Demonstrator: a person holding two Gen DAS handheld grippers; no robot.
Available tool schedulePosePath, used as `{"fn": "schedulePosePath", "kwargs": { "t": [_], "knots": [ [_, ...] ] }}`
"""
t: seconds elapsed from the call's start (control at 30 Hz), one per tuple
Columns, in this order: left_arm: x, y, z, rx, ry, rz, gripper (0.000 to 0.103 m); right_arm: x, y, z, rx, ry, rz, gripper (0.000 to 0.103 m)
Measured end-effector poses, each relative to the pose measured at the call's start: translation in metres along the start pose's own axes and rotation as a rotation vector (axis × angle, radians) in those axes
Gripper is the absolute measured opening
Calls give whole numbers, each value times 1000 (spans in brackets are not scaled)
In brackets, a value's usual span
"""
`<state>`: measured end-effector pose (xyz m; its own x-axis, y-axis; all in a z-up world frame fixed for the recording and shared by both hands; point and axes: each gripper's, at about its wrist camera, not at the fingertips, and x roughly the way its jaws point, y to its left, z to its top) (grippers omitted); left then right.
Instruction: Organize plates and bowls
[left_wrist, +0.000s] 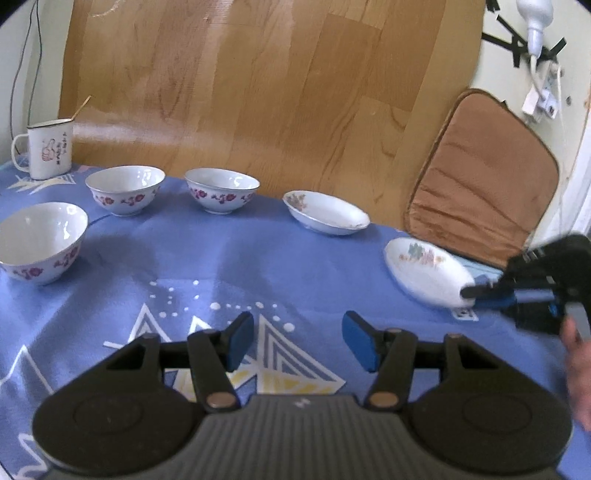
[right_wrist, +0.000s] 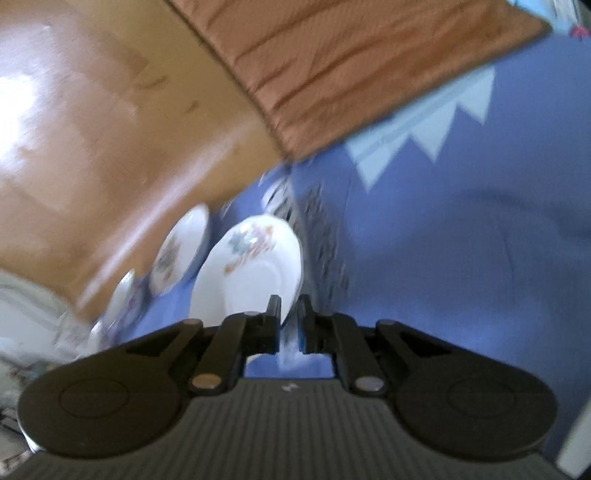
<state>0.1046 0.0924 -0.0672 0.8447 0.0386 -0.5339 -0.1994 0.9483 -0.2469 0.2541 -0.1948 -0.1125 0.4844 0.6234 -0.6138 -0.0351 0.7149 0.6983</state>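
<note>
A white floral plate (left_wrist: 424, 269) sits at the right of the blue tablecloth (left_wrist: 221, 258), looking tipped. My right gripper (left_wrist: 471, 295) comes in from the right and is shut on its near rim. In the right wrist view the plate (right_wrist: 251, 266) fills the middle, its edge pinched in the right gripper (right_wrist: 289, 306). A second floral plate (left_wrist: 325, 212) lies further back, also blurred (right_wrist: 179, 251). Three white bowls with purple flowers stand at the left (left_wrist: 40, 240), back left (left_wrist: 125, 188) and back centre (left_wrist: 221, 188). My left gripper (left_wrist: 297, 325) hovers open over the cloth, holding nothing.
A white enamel mug (left_wrist: 50, 147) with a stick in it stands at the far left corner. A brown cushion (left_wrist: 484, 192) leans behind the held plate. A wooden board (left_wrist: 258, 92) backs the table. A person's hand (left_wrist: 580, 369) is at the right edge.
</note>
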Motion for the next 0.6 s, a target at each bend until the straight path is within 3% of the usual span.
{"fn": "schedulePosePath", "kwargs": {
  "t": [0.23, 0.3, 0.43, 0.57, 0.6],
  "knots": [
    [-21, 5, -2, -46, 67, -115, 57, -68, -9, -80, -39, 123, 139, 11],
    [-31, -3, -3, -21, 93, -122, 56, -85, -12, -105, -70, 148, 166, 12],
    [-39, -23, -7, 60, 171, -120, 50, -93, -10, -123, -88, 160, 189, 15],
    [-30, -38, -14, 101, 269, -85, 32, -95, -6, -127, -141, 95, 162, 15],
    [-31, -41, -16, 114, 256, -72, 24, -93, -6, -124, -141, 84, 155, 15]
  ]
}}
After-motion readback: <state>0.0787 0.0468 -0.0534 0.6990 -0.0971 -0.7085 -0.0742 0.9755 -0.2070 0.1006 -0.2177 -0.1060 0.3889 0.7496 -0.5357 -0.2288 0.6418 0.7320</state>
